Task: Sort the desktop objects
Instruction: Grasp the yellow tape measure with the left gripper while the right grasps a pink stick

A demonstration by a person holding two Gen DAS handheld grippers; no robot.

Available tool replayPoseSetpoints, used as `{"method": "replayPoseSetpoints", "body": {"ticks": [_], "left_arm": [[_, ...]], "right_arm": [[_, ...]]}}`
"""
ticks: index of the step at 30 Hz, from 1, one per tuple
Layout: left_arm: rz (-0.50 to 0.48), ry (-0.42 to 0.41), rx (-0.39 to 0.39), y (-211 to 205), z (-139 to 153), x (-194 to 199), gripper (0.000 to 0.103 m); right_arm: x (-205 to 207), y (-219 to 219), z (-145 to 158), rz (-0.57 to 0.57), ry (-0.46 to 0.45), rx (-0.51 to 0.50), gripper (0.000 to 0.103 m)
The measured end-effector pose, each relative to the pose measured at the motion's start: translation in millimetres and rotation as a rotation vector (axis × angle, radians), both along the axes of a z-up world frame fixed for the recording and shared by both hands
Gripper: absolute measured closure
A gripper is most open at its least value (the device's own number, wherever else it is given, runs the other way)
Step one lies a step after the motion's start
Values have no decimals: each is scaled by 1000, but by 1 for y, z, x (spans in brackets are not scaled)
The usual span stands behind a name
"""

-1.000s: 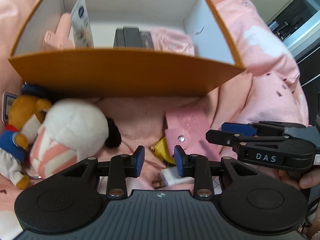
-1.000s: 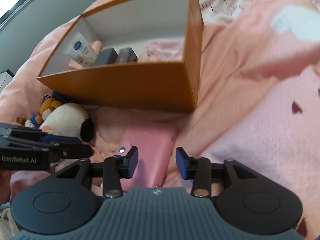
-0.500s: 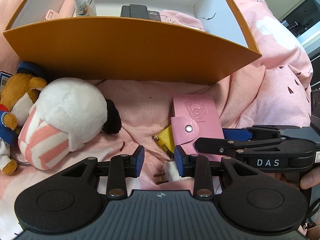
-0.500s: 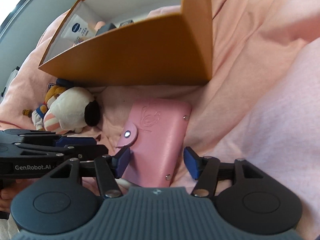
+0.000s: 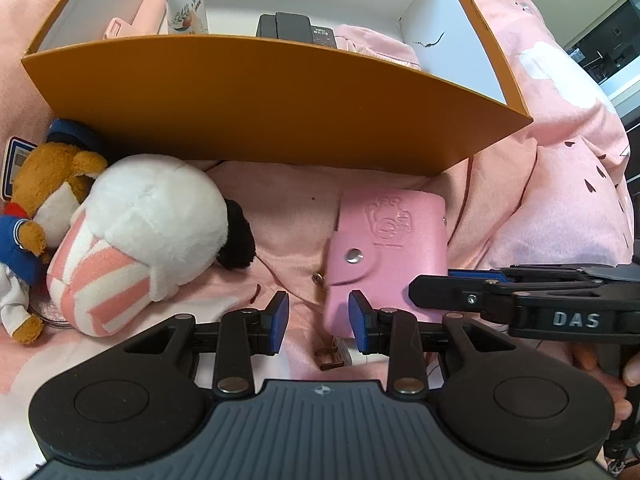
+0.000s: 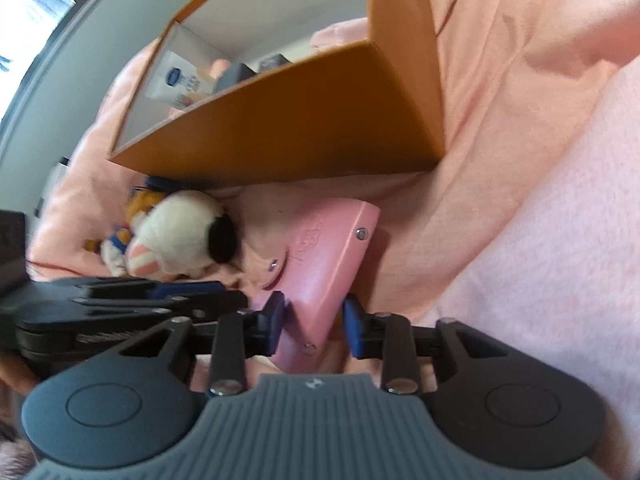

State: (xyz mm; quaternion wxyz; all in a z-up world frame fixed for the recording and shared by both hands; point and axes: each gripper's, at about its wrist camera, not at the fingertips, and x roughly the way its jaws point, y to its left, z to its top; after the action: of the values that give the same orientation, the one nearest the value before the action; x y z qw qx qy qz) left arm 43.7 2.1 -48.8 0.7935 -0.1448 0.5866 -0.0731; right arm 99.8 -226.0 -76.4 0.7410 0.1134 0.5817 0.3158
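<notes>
Right gripper [image 6: 313, 326] closing on pink card wallet [image 6: 324, 276], now tipped up off pink blanket [image 6: 540, 240] just before orange box [image 6: 320, 120]; a second ago flat, unstraddled. Left gripper [image 5: 319, 317] half-spread, empty. Lift into box likely next.

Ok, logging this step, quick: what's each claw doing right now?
Left claw: open, holding nothing.
Right claw: closing on the pink card wallet, which is between its fingers.
</notes>
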Motion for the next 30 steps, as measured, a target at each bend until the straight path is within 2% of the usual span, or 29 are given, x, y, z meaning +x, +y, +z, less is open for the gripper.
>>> {"method": "replayPoseSetpoints", "body": {"ticks": [9,12,15,18,20,25,30], "left_arm": [[43,2,11,11,-3,-1,67],[69,36,-67,20,-12,0,67],[102,55,-105,28,-19,0,67],[127,56,-137,35,-19,-1,67],[122,46,-132,36,-15,-2,67],[14,-28,-90,27,4,-3,67],[-237,-111,20,0,23,-5,66]], "right_arm": [[3,20,-10,48,88,72,70],[8,25,-20,37,128,67,66],[12,29,-30,24,173,75,65],[12,29,-31,1,171,81,73],[10,25,-27,-12,155,101,74],[5,12,4,-28,43,91,82],[3,-8,42,-33,-129,-14,84]]}}
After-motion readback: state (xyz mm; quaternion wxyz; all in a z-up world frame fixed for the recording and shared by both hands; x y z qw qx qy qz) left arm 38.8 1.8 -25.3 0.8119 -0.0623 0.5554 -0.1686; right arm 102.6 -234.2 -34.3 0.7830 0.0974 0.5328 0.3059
